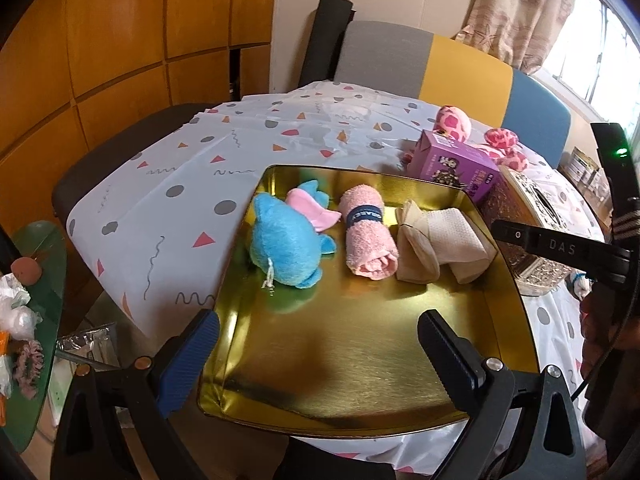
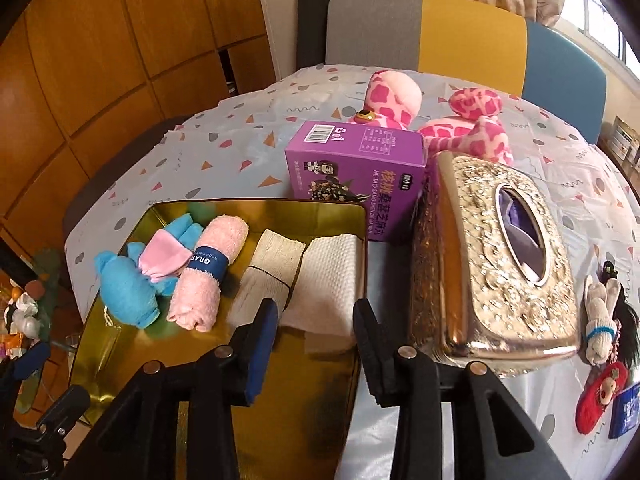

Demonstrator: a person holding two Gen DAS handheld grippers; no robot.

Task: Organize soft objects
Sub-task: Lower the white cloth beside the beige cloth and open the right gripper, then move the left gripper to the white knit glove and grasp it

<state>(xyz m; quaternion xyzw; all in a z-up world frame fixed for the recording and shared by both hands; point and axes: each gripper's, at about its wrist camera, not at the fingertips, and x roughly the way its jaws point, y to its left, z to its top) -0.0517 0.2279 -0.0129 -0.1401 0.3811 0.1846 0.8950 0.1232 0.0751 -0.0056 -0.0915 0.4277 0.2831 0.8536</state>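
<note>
Both the left gripper (image 1: 318,344) and right gripper (image 2: 316,334) hang open and empty at the frames' lower edge. The blue plush (image 1: 286,242), pink rolled towel (image 1: 368,234) and folded white cloths (image 1: 444,240) lie side by side in the gold tray (image 1: 348,360), mid-frame.

A purple carton (image 2: 356,176) with a barcode on top stands on the counter (image 2: 224,148), which is covered by a pale cloth printed with dots, triangles and squiggles. Just beside the carton sits an embossed silver tissue box (image 2: 496,256) with an oval opening. Behind the counter is a chair back (image 2: 460,28) in grey, yellow and blue panels. Wooden wall panels (image 1: 120,40) fill the left, a patterned curtain (image 1: 520,4) hangs by the window, and a green glass side table (image 1: 44,264) holds clutter.
</note>
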